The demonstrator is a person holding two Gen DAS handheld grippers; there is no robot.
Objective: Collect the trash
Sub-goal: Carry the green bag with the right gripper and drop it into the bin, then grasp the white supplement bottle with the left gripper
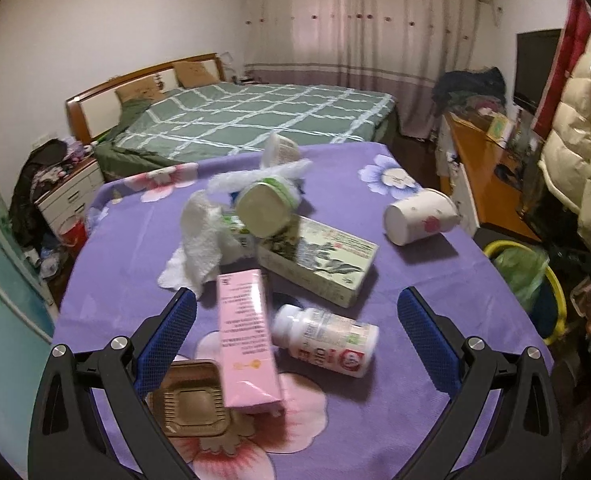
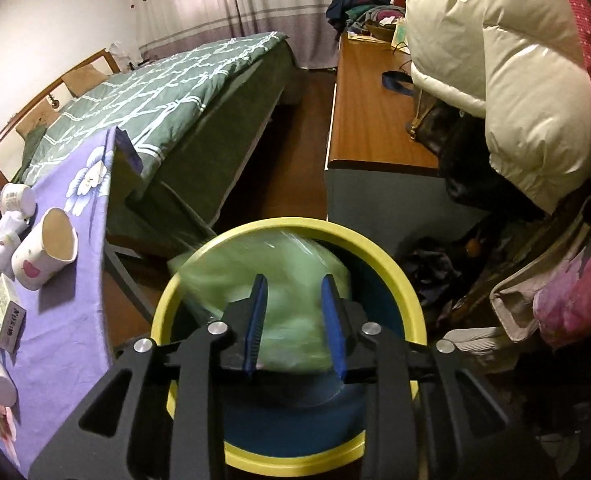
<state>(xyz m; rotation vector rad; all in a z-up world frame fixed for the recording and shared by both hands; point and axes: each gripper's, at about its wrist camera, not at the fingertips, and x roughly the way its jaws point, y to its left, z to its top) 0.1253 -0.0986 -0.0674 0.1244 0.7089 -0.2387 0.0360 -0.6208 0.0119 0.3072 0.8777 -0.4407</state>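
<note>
Trash lies on the purple flowered tablecloth (image 1: 415,280): a pink box (image 1: 245,336), a white pill bottle (image 1: 327,340), a brown plastic tray (image 1: 189,400), a green printed box (image 1: 319,260), a round tub (image 1: 265,208), white tissue (image 1: 199,240) and a tipped paper cup (image 1: 419,216). My left gripper (image 1: 295,336) is open and empty, above the pink box and bottle. My right gripper (image 2: 295,320) is open and empty, right over the yellow-rimmed bin (image 2: 399,272) with a green bag (image 2: 291,264). The cup (image 2: 43,252) lies near the table's right edge.
The bin (image 1: 551,280) stands on the floor off the table's right side. A green bed (image 1: 255,116) lies beyond the table. A wooden desk (image 2: 371,120) with a cream puffer jacket (image 2: 507,72) is to the right. Clutter fills the floor beside the bin.
</note>
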